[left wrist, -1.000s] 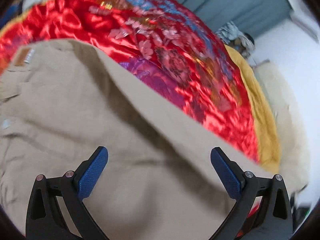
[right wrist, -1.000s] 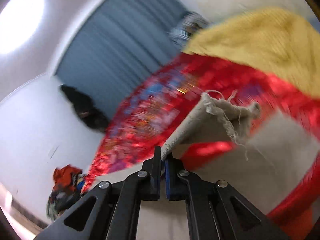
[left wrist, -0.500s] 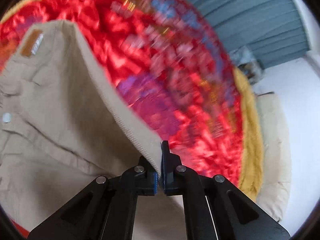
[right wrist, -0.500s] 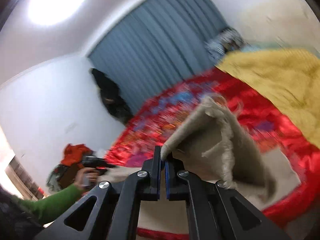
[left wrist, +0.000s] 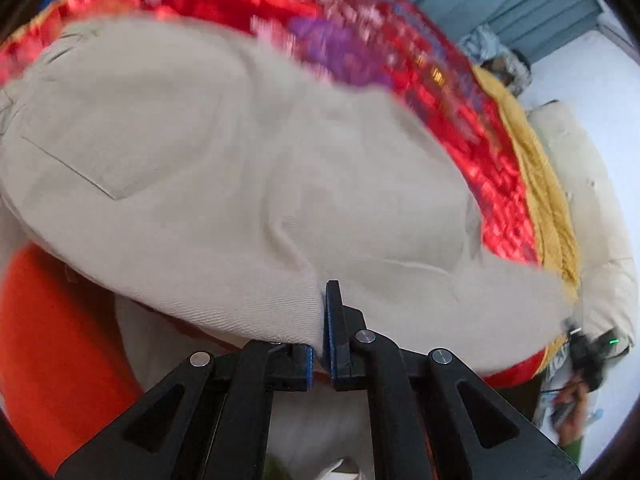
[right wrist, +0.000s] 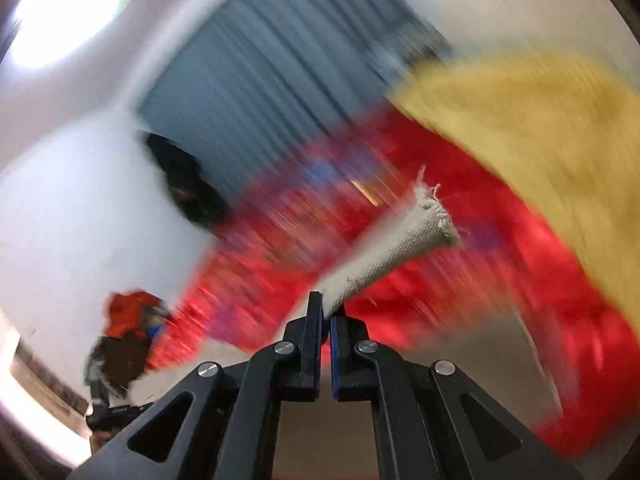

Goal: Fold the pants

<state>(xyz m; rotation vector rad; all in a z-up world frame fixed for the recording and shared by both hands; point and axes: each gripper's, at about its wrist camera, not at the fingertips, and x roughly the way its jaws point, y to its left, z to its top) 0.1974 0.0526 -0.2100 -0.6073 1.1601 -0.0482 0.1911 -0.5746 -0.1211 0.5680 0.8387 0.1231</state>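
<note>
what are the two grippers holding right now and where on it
Both hold the beige pants. The left gripper is shut on a fabric edge near the wide upper part; the right gripper is shut on the frayed leg hem.

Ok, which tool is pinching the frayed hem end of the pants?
The right tool: frayed, thready pants fabric sticks out of its shut jaws. The left tool grips a smooth, unfrayed fold instead.

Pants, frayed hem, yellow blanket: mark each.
pants point(left wrist: 224, 168), left wrist view, flat middle of the fabric.
frayed hem point(right wrist: 434, 220), right wrist view, raw end.
yellow blanket point(right wrist: 540, 120), right wrist view, middle.
</note>
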